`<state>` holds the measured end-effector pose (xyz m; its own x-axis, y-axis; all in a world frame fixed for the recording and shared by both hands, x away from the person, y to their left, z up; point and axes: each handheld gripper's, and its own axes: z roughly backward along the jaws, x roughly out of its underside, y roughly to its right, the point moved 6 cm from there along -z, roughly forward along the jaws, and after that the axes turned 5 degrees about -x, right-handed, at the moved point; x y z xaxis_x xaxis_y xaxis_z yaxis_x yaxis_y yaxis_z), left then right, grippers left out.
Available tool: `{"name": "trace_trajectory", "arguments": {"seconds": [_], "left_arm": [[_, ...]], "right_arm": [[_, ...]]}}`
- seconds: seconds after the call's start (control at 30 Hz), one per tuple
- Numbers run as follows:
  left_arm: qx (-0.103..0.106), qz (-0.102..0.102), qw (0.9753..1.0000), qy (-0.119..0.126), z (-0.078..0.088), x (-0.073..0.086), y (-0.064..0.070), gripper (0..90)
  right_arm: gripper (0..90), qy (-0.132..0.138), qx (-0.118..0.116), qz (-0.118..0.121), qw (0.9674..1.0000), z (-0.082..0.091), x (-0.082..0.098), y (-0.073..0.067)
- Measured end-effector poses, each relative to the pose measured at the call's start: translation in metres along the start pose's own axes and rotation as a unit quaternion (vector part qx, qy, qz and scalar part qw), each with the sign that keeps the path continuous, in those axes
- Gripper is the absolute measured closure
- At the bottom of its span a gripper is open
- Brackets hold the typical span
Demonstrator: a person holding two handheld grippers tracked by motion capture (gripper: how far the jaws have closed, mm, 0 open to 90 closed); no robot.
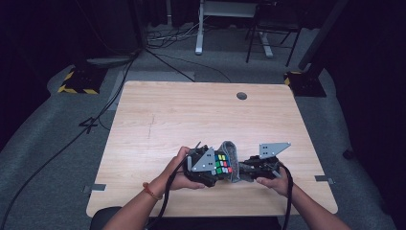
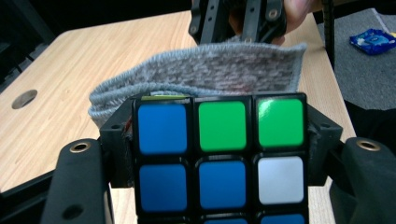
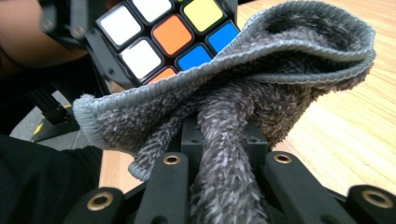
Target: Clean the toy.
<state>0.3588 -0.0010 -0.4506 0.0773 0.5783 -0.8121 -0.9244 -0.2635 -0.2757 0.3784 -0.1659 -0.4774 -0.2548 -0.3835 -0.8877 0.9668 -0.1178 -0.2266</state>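
Cube and cloth meeting over the table's near edge.
The left gripper is clamping the cube between its 2 jaws; the right gripper is pinching the grey cloth, which is touching the cube.

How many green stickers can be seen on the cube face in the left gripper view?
2: on the cube held in the left tongs, they fill the top row's middle and right squares. The bottom row is cut off, so more may be hidden.

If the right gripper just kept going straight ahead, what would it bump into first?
Probably the puzzle cube held in the left gripper. The right gripper already clamps the grey cloth, and the cube sits just beyond it, though depth is hard to judge.
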Motion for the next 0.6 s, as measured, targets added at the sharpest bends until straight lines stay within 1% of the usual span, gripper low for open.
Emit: {"name": "trace_trajectory", "arguments": {"seconds": [0.1, 0.13, 0.17, 0.2, 0.27, 0.33, 0.4, 0.47, 0.57, 0.6], "left_arm": [[-0.002, 0.005, 1.0, -0.008, -0.0012, 0.0027, -0.0005, 33.1], [-0.001, 0.007, 0.9999, -0.009, -0.0019, 0.0031, -0.001, 33.2], [-0.002, 0.008, 0.9999, -0.012, -0.0027, 0.0035, -0.0008, 33.2], [-0.003, 0.004, 0.9999, -0.015, -0.0036, 0.0037, -0.0014, 33.2], [-0.007, 0.005, 0.9998, -0.02, -0.0054, 0.0049, -0.0025, 33.2], [-0.004, 0.007, 0.9997, -0.024, -0.0059, 0.0062, -0.0029, 33.3], [-0.001, 0.016, 0.9997, -0.021, -0.0059, 0.0063, -0.0037, 33.3], [-0.007, 0.012, 0.9997, -0.02, -0.0059, 0.0051, -0.0042, 33.3], [-0.008, 0.012, 0.9999, -0.003, -0.0036, -0.0017, -0.002, 33.6], [-0.009, 0.009, 0.9999, 0.001, -0.003, -0.0034, -0.0017, 33.7]], "right_arm": [[77.5, 0.018, -0.007, 0.002, 0.9998, 0.0046, -0.0051, -0.0035], [77.5, 0.018, -0.004, 0.003, 0.9998, 0.0052, -0.0061, -0.0044], [77.5, 0.011, 0.004, 0.009, 0.9999, 0.0052, -0.0062, -0.0047], [77.5, 0.01, 0.007, 0.009, 0.9999, 0.0049, -0.0061, -0.0047], [77.5, 0.01, 0.011, 0.007, 0.9999, 0.0046, -0.0053, -0.0031], [77.5, 0.008, 0.016, 0.008, 0.9998, 0.005, -0.0055, -0.002], [77.5, 0.004, 0.024, 0.013, 0.9996, 0.0049, -0.0061, -0.0023], [77.5, 0.001, 0.033, 0.011, 0.9994, 0.0048, -0.0056, -0.0007], [77.6, -0.021, 0.051, 0.006, 0.9984, 0.001, -0.0003, 0.0043], [77.5, -0.025, 0.049, 0.001, 0.9985, -0.0009, 0.0016, 0.005]]}}
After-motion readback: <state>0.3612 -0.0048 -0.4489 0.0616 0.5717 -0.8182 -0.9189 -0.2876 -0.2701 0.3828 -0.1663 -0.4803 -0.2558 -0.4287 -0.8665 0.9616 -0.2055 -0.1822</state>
